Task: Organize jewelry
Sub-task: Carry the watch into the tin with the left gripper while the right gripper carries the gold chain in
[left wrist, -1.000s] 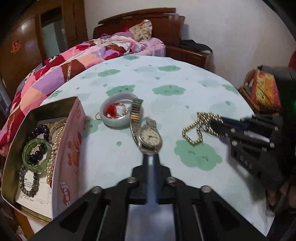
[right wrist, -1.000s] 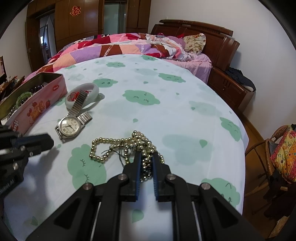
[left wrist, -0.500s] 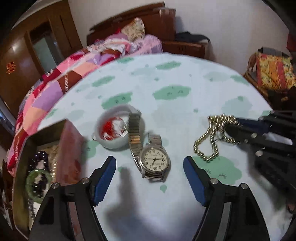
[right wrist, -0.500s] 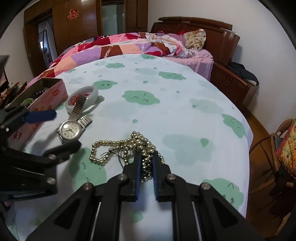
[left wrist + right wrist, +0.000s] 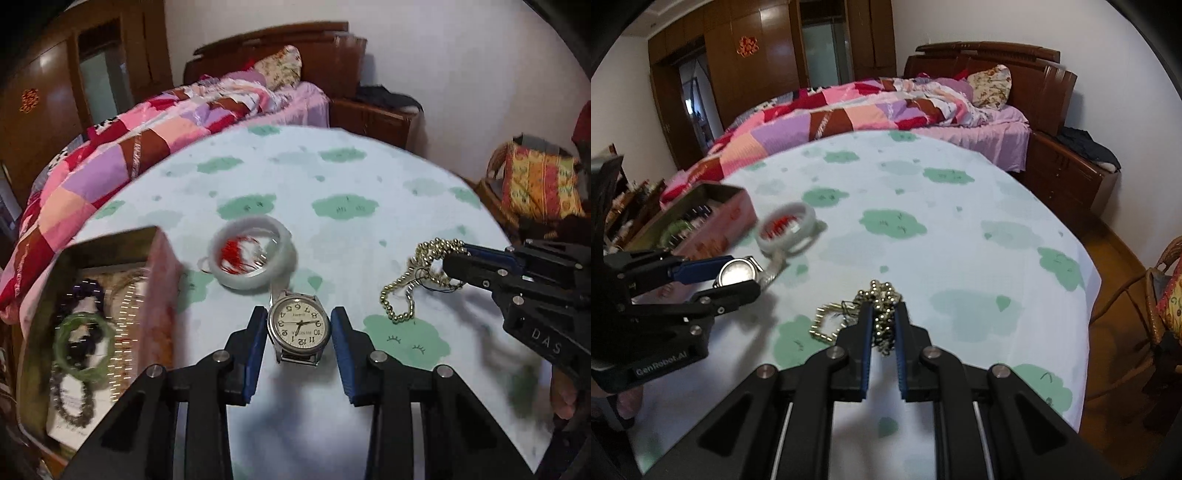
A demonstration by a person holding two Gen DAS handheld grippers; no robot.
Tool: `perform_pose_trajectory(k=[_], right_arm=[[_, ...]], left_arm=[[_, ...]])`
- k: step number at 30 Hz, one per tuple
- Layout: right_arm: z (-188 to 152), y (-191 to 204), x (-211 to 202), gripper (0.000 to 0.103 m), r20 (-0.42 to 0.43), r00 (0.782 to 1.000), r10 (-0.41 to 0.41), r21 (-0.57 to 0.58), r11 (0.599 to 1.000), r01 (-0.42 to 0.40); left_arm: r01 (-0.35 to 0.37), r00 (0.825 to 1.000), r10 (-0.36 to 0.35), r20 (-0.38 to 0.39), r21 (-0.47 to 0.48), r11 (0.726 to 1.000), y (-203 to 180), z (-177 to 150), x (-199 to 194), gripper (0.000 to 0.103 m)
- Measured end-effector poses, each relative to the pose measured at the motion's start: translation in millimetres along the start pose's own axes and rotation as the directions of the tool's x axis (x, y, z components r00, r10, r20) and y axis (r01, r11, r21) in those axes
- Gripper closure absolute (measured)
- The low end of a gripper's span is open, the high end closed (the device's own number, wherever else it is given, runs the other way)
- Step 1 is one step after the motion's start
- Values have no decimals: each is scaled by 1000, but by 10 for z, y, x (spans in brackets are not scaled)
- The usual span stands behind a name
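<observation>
Left wrist view: the watch (image 5: 298, 328) lies straight ahead between the blue pads (image 5: 255, 350) of the left gripper (image 5: 298, 332), whose jaws have just been closing; whether they touch the case is unclear. Its strap runs away toward the bangle (image 5: 253, 262). The tin (image 5: 162, 295) sits left of the watch.

Right wrist view: the right gripper (image 5: 882, 325), right of the watch (image 5: 738, 273), is nipped narrow on the bead chain (image 5: 879, 317).

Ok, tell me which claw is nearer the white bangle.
Left. The left claw straddles the watch, whose band reaches the white bangle just beyond; its jaws have just been closing. The right claw is farther off, shut on the gold bead chain.
</observation>
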State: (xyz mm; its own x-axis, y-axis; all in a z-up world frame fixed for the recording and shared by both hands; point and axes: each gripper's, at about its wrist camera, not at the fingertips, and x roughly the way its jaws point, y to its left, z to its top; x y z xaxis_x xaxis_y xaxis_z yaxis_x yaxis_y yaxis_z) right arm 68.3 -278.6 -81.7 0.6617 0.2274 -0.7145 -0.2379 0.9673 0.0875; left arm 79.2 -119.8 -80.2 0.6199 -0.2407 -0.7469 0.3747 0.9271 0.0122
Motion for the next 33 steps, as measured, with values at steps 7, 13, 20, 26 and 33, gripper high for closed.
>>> perform_pose_trajectory(k=[7,13,20,26,33], right_arm=[[172,33,-219,89,43,998,50,19,999,-50],[386,173,-430,89,88,992,93,-13,996,-92],[666,437,-594,89,135,976,172,-59,985,-165],[834,790,-600,89,154,962,225,-127,970,-206],[948,1136,-513,89,147,946,289,-180,948,-262]], left_arm=[[9,998,-6,68,-39,999,163,68,-397,67],[2,992,9,123,-85,996,411,116,-744,67],[-48,985,69,156,-138,989,784,135,-1037,67],[-98,975,131,178,-182,978,1033,81,-1206,67],[-119,972,161,169,-235,965,1285,-26,-1251,67]])
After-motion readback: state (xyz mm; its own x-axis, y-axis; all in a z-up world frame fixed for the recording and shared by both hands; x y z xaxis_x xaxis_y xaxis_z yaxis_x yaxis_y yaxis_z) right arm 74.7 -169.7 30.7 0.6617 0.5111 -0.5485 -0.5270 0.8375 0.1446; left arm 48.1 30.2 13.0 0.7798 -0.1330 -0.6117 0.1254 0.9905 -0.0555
